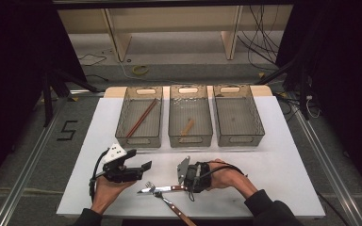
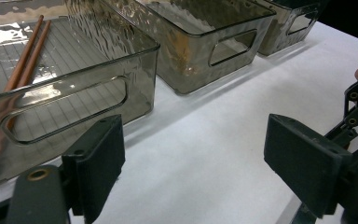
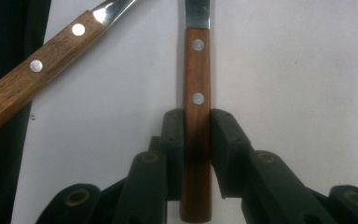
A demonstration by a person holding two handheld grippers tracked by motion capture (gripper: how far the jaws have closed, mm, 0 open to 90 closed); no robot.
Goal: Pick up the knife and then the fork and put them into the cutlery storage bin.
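**Knife handle pinched, fork lying close by**

My right gripper [image 3: 196, 140] has its jaws pressed onto the wooden-handled, steel-bladed table knife [image 3: 196, 84], gripping the rear part of the handle while the blade runs straight ahead of the jaws over the white table [image 3: 307, 70]. My left gripper [image 2: 193, 172] is spread wide with nothing between its pads, aimed at the three smoky transparent plastic bins [image 2: 98, 60] ahead of it.

I judge the main risk to be the rearward grip: the blade's weight could swing the knife about the pads on a lift. The wooden-handled steel fork [image 3: 32, 70] lies just to the side of the jaws and could be knocked.

The right gripper view shows the pinch and rivets clearly; the high view shows the fork [image 1: 169, 202] crossing under the knife [image 1: 162, 189], and the brown chopsticks [image 1: 141, 117] in the bin nearest my left gripper [image 1: 136, 168].
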